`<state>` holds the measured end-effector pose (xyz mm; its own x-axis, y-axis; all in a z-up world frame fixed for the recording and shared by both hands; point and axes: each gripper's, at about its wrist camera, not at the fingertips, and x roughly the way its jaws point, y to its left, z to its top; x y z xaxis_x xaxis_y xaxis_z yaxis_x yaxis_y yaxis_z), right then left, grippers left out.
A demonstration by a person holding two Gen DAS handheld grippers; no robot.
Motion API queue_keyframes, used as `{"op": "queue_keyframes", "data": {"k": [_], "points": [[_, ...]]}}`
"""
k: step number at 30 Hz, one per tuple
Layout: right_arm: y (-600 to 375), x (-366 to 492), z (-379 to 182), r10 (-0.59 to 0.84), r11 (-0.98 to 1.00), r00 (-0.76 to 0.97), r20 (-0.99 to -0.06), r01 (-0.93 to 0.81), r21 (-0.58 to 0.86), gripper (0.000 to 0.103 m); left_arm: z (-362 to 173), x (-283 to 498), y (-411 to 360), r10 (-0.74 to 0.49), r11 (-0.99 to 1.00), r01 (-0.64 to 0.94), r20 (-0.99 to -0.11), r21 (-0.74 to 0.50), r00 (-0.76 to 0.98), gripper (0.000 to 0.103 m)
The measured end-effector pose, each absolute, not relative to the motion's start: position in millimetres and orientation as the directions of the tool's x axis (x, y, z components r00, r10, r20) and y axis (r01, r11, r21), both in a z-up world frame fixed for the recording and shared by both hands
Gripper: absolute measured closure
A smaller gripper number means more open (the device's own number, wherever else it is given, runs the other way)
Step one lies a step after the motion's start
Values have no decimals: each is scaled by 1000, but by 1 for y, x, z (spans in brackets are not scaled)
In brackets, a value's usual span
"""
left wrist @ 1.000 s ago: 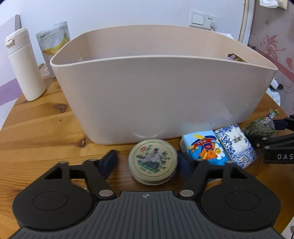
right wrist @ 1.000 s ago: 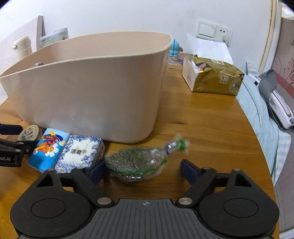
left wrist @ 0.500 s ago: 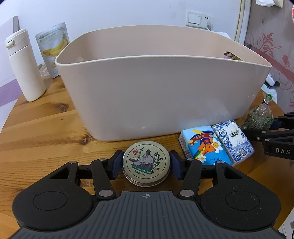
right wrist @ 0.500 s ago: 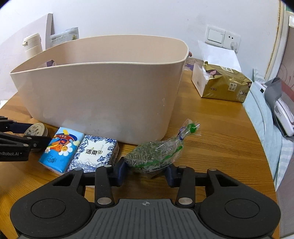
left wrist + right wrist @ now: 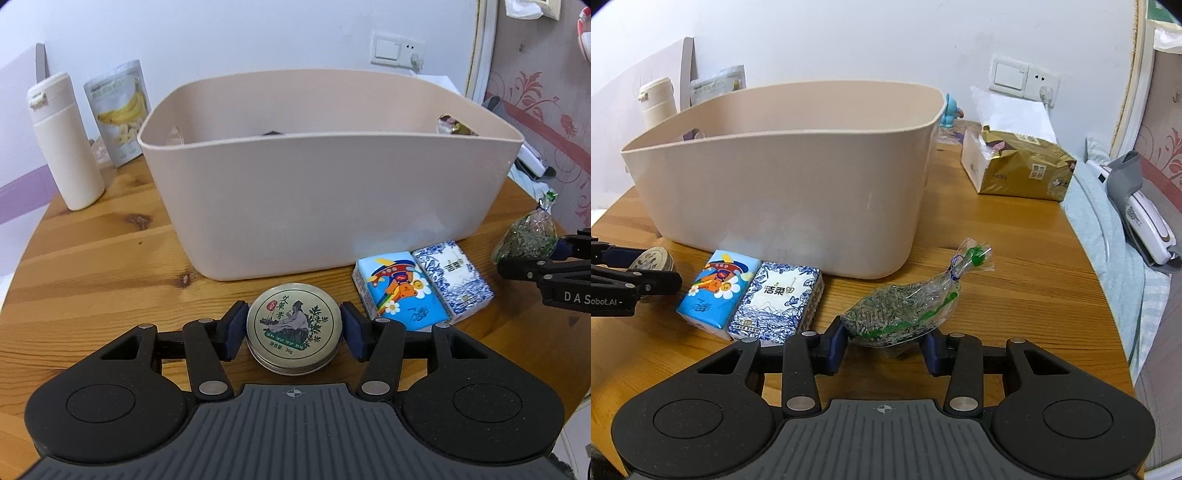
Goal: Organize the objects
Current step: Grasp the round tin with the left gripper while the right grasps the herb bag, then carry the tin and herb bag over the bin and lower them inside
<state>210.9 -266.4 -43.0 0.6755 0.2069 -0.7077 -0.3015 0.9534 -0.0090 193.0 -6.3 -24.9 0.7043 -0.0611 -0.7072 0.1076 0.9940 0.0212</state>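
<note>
The left gripper (image 5: pixel 294 330) has its blue pads pressed on both sides of a round brass-coloured metal tin with a printed lid (image 5: pixel 293 328), jaws about half apart, the tin held just off the round wooden table (image 5: pixel 92 266). At twelve o'clock from it stands the large beige plastic tub (image 5: pixel 332 199). The right gripper (image 5: pixel 884 345) is narrowed onto a clear cellophane bag of green pellets (image 5: pixel 905 308). At ten o'clock from that bag lie two tissue packs, one blue cartoon-printed (image 5: pixel 718 291), one blue-and-white patterned (image 5: pixel 777 304), touching side by side.
</note>
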Motion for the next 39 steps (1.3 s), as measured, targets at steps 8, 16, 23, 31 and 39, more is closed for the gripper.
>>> {"op": "queue_keyframes", "data": {"k": [8, 16, 23, 31, 39], "points": [[-276, 195, -22, 207, 955, 715, -668, -296, -20, 64, 0, 177, -7, -67, 993, 115, -669, 29, 741, 48], [-283, 177, 5, 221, 954, 758, -613, -299, -27, 64, 28, 166, -6, -61, 991, 118, -610, 55, 790, 48], [-284, 172, 28, 237, 950, 790, -565, -310, -34, 64, 49, 165, -4, -65, 992, 116, -570, 54, 819, 48], [-282, 177, 49, 261, 944, 814, -519, -329, -40, 64, 69, 171, -2, -70, 992, 114, -532, 50, 844, 48], [-271, 188, 61, 271, 943, 835, -479, -330, -41, 64, 85, 189, -7, -78, 990, 128, -504, 65, 860, 48]]}}
